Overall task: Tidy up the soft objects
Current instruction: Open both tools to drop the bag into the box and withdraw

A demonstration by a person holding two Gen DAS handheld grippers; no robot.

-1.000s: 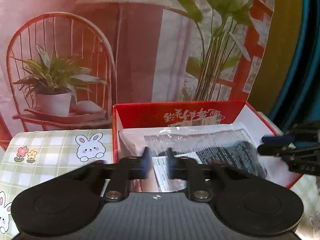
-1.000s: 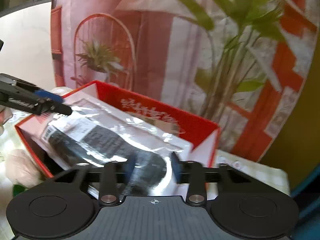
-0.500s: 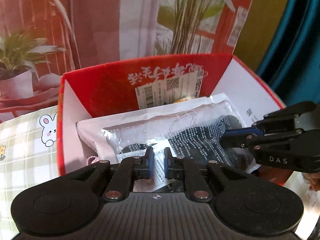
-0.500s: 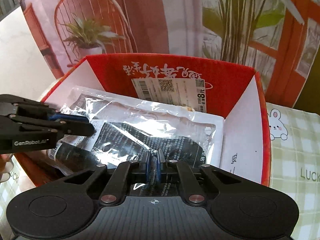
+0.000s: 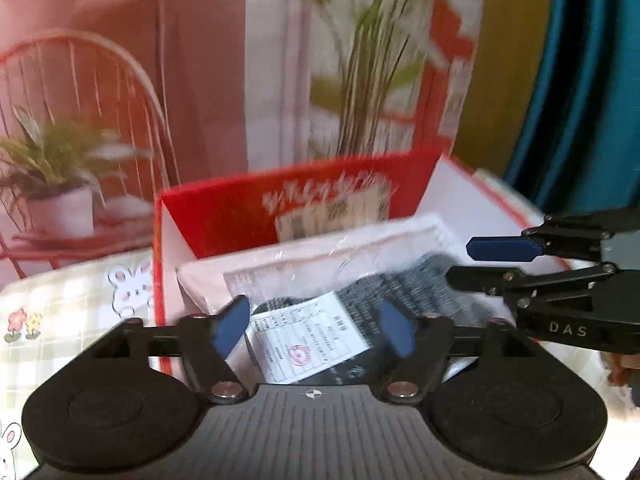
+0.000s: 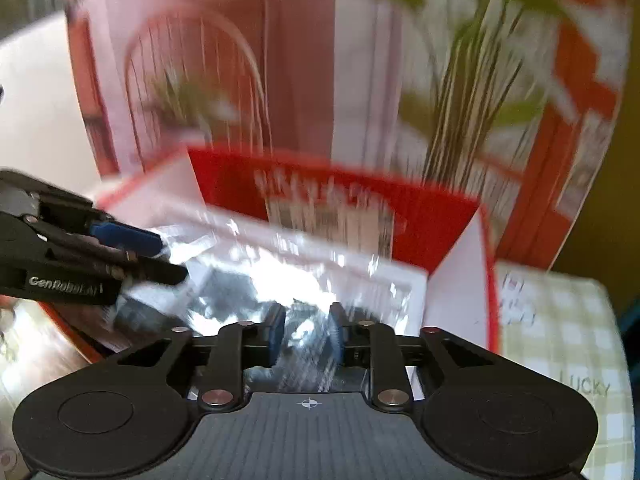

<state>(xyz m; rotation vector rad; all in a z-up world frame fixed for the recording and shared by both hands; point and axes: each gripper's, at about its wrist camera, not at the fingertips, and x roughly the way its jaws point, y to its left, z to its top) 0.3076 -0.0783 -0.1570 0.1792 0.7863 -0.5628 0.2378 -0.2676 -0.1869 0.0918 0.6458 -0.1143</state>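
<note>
Two grippers over a red box with a bagged dark garment lying inside

A green-checked tablecloth (image 5: 60, 300) printed with rabbits and flowers covers the table, "LUCKY" readable on it in the right view; behind hangs a backdrop (image 5: 200, 80) picturing a wire chair and potted plants. The red cardboard box (image 5: 248, 208) carries blurred white characters and a barcode sticker I can't read. The clear plastic bag (image 5: 360, 256) of dark fabric lies in the box, a white label (image 5: 312, 336) on top, its print too small. The left gripper (image 5: 314, 326) is opening wide, nothing gripped; the right gripper (image 6: 306, 334) is opening narrowly, glare hiding whether the bag sits between. "DAS" and "GenRobot.AI" mark the gripper bodies
</note>
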